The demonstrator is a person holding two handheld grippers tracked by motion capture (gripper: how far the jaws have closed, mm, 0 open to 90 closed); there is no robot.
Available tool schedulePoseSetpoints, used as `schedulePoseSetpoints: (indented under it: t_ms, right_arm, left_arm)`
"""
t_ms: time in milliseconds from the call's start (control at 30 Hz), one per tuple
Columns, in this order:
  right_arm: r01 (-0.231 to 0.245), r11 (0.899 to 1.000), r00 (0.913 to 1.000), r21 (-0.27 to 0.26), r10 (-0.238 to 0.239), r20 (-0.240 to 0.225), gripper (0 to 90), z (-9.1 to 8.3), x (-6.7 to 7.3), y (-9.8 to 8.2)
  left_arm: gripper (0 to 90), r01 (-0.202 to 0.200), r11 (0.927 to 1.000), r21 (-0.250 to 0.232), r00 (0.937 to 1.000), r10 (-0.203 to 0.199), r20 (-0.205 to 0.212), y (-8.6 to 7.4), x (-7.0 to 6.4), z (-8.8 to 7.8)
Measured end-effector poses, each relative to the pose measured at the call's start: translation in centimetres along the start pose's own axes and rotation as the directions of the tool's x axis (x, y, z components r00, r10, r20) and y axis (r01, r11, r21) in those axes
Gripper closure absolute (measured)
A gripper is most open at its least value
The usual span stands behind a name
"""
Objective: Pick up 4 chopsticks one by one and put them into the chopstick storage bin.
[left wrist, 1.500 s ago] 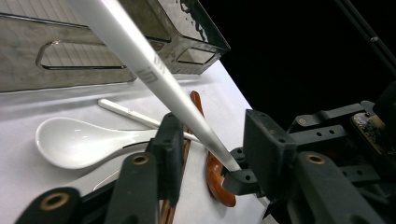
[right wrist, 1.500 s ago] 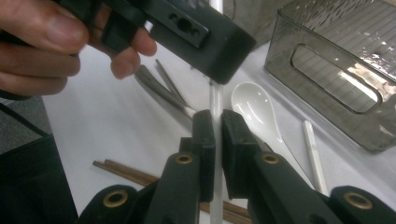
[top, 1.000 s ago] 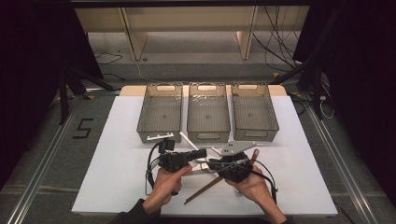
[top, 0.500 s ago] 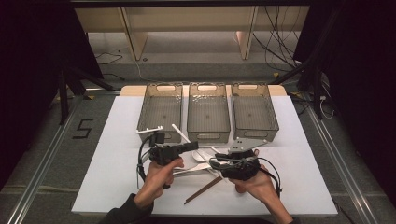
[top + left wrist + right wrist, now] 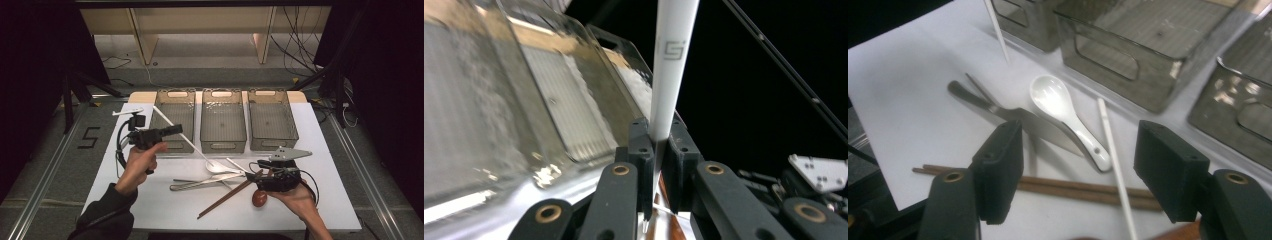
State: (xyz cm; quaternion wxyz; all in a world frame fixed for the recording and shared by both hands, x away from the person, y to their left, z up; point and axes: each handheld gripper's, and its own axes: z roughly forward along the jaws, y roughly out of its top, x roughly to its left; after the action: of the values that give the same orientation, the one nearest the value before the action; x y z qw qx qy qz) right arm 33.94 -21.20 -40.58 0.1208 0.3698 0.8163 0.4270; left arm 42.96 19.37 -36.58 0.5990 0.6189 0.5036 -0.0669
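In the lower part of the high view, the right tongs (image 5: 248, 176) are in the person's right hand (image 5: 300, 200), low over the white table (image 5: 330, 150). Their jaws stand wide apart and have just been opening; nothing is between them. In the right gripper view, the two black pads (image 5: 998, 170) frame a white ceramic spoon (image 5: 1068, 112) that lies on the table beyond them, resting partly on metal tongs-like cutlery (image 5: 998, 107). A pair of brown chopsticks (image 5: 1073, 187) lies across the bottom of that view, and one white chopstick (image 5: 1115, 160) lies beside the spoon, near it. In the high view a small red-brown object (image 5: 259, 198) lies just under the right hand; what it is I cannot tell.

A little higher, at the left of the high view, the left tongs (image 5: 177, 129) are raised above the table in the left hand (image 5: 140, 160). They are clamped on a second white chopstick (image 5: 172, 126). This chopstick is tilted: it runs from the upper left, over the left basket (image 5: 175, 95), down to the right toward the spoon. In the left gripper view, the jaws press on it from both sides and it rises to the top edge of the frame (image 5: 669, 65).

Farther up, three grey see-through baskets stand in a row at the far side of the table: the left one, the middle basket (image 5: 223, 95) and the right basket (image 5: 272, 95).
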Motion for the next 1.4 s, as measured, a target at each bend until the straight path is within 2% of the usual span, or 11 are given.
schedulePoseSetpoints:
  t_ms: [133, 233, 300, 333, 467, 667, 800, 833, 1133, 1333, 1400]
  right_arm:
    - [-0.021, 1.000, 0.9997, 0.011, 0.021, 0.013, 34.1, -0.4, -0.7, -0.7]
    - [-0.018, 1.000, 0.9998, 0.014, 0.017, 0.010, 33.5, -0.5, -0.9, -0.8]
    - [-0.022, 1.000, 0.9997, 0.013, 0.021, 0.010, 32.8, -0.5, -0.9, -0.8]
    - [-0.022, 1.000, 0.9997, 0.013, 0.022, 0.011, 32.6, -0.5, -0.9, -0.8]
    - [-0.027, 1.000, 0.9995, 0.013, 0.027, 0.016, 31.9, -0.5, -1.1, -0.8]
    - [-0.032, 0.999, 0.9993, 0.013, 0.032, 0.018, 31.9, -0.4, -1.2, -1.0]
    - [-0.033, 0.999, 0.9993, 0.017, 0.032, 0.019, 31.5, -0.3, -1.3, -1.1]
    - [-0.034, 0.999, 0.9992, 0.020, 0.033, 0.021, 31.3, -0.2, -1.2, -1.1]
    - [-0.032, 0.999, 0.9993, 0.018, 0.032, 0.022, 28.0, -0.3, -1.3, -1.1]
    - [-0.030, 0.999, 0.9994, 0.013, 0.030, 0.017, 26.8, -0.3, -1.2, -1.0]
    - [-0.026, 1.000, 0.9996, 0.013, 0.026, 0.014, 26.8, -0.3, -1.2, -1.0]
  left_arm:
    - [83.3, -0.005, 0.9998, -0.018, 0.9996, 0.005, -0.029, 1.9, 0.5, -0.8]
    - [83.3, -0.015, 0.9993, -0.034, 0.9981, 0.013, -0.060, 3.7, 1.1, -1.4]
    - [83.3, -0.018, 0.9992, -0.035, 0.9977, 0.015, -0.067, 4.1, 1.2, -1.5]
    - [83.3, -0.025, 0.9992, -0.032, 0.9961, 0.022, -0.085, 4.8, 1.4, -1.7]
    - [83.3, -0.022, 0.9991, -0.036, 0.9941, 0.018, -0.107, 5.8, 2.0, -1.9]
    - [83.3, -0.015, 0.9990, -0.042, 0.9871, 0.008, -0.160, 7.4, 3.2, -1.9]
    - [83.3, -0.001, 0.9994, -0.034, 0.9825, -0.006, -0.186, 7.9, 4.1, -1.2]
    - [83.2, -0.002, 0.9997, -0.026, 0.9783, -0.004, -0.207, 8.0, 4.5, -0.8]
    - [83.1, 0.029, 0.9995, 0.011, 0.9666, -0.026, -0.255, 8.2, 5.8, 1.1]
    - [83.0, 0.041, 0.9971, 0.065, 0.9603, -0.021, -0.278, 7.9, 6.3, 2.8]
    - [82.9, 0.032, 0.9959, 0.085, 0.9558, -0.006, -0.294, 7.7, 6.4, 3.4]
